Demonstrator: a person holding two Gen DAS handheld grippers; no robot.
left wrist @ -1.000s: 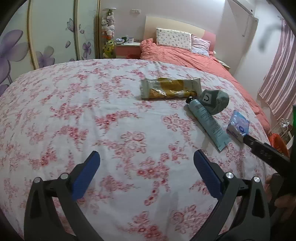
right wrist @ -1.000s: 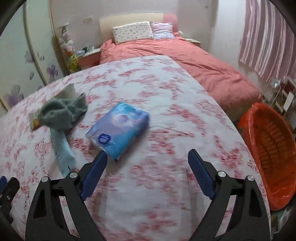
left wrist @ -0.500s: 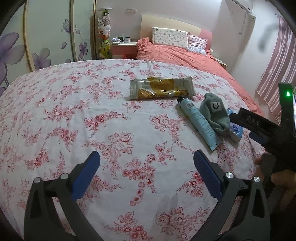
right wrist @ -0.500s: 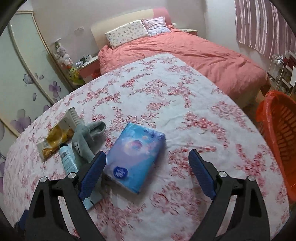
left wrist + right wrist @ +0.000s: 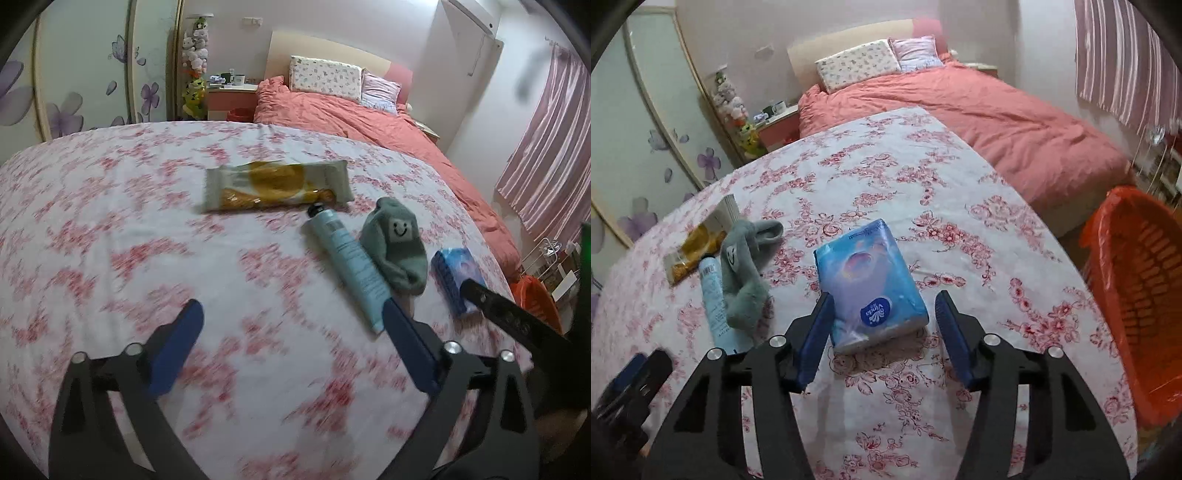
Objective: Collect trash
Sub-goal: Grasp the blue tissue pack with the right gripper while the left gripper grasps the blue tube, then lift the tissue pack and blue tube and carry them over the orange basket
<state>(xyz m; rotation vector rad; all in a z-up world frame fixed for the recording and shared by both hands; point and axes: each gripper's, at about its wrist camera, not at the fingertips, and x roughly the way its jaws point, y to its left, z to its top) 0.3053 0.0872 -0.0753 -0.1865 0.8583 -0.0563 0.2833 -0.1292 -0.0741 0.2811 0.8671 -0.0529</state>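
Note:
A blue tissue pack (image 5: 870, 284) lies on the floral cloth; my right gripper (image 5: 884, 332) is open with its fingers on either side of the pack's near end, not closed on it. The pack also shows in the left wrist view (image 5: 456, 278). Left of it lie a grey-green sock (image 5: 744, 273), a light blue tube (image 5: 714, 299) and a yellow snack wrapper (image 5: 698, 240). In the left wrist view the wrapper (image 5: 277, 186), tube (image 5: 349, 260) and sock (image 5: 397, 245) lie ahead of my left gripper (image 5: 291, 345), which is open and empty above the cloth.
An orange basket (image 5: 1141, 306) stands on the floor off the right edge of the cloth-covered surface. A bed with a salmon cover (image 5: 979, 107) lies behind. A wardrobe with flower doors (image 5: 85, 70) and a nightstand (image 5: 231, 98) stand at the back left.
My right gripper has moved in on the tissue pack and narrowed, so its fingers now flank it. My left gripper has shifted, and the wrapper, tube and sock sit nearer its centre.

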